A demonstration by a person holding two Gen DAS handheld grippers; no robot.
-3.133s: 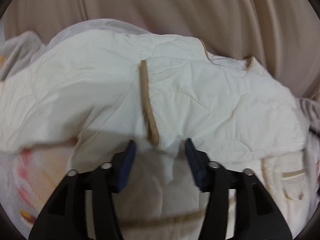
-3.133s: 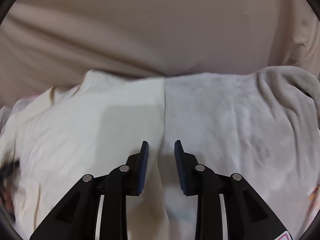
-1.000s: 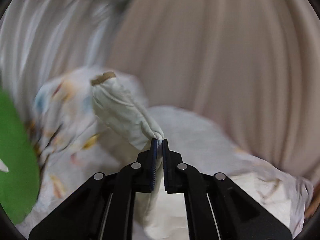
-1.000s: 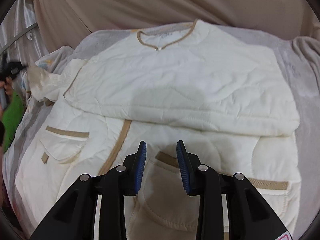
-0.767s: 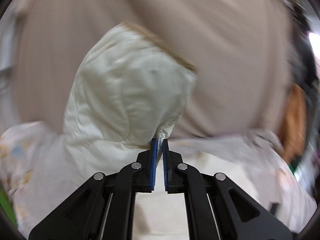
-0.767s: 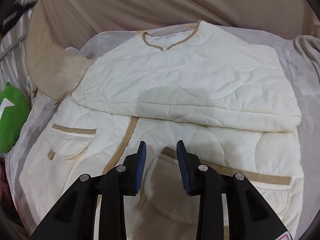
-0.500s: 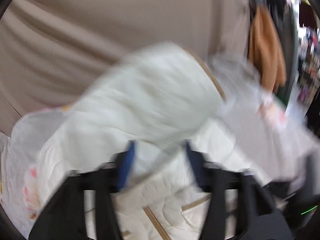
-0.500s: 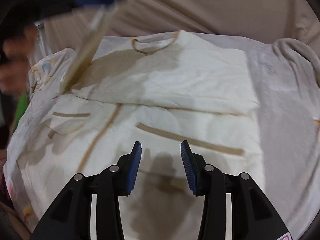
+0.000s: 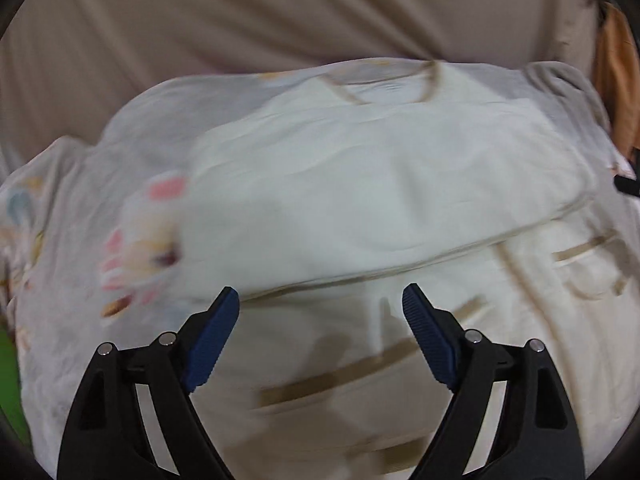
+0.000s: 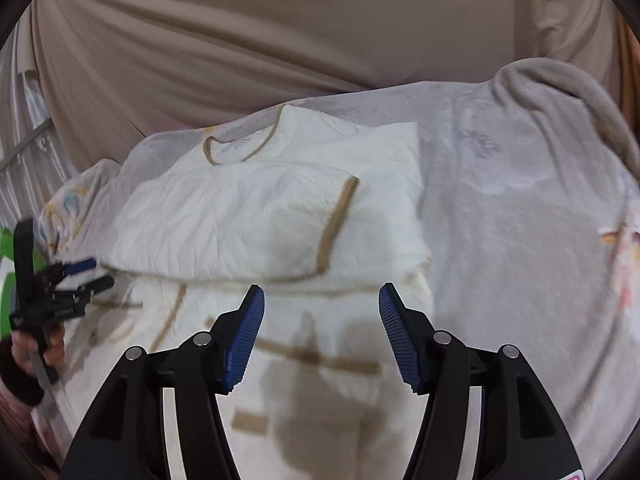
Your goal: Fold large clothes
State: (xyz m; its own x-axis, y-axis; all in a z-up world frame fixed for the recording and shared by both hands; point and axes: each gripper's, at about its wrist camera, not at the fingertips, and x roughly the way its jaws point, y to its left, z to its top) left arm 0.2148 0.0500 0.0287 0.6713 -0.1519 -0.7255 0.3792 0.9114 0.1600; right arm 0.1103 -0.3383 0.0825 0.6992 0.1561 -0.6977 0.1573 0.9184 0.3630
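One cream jacket (image 10: pixel 256 216), two sleeves folded across; two empty claws.

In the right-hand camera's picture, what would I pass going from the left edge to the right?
Left gripper in a hand → cream jacket with its tan-trimmed sleeve cuff → grey blanket.

Black angular gripper (image 10: pixel 321 300) frames, silver screws behind blue ribbed pads (image 10: pixel 245 334). Dark sleeve cuff behind the hand (image 10: pixel 38 350)
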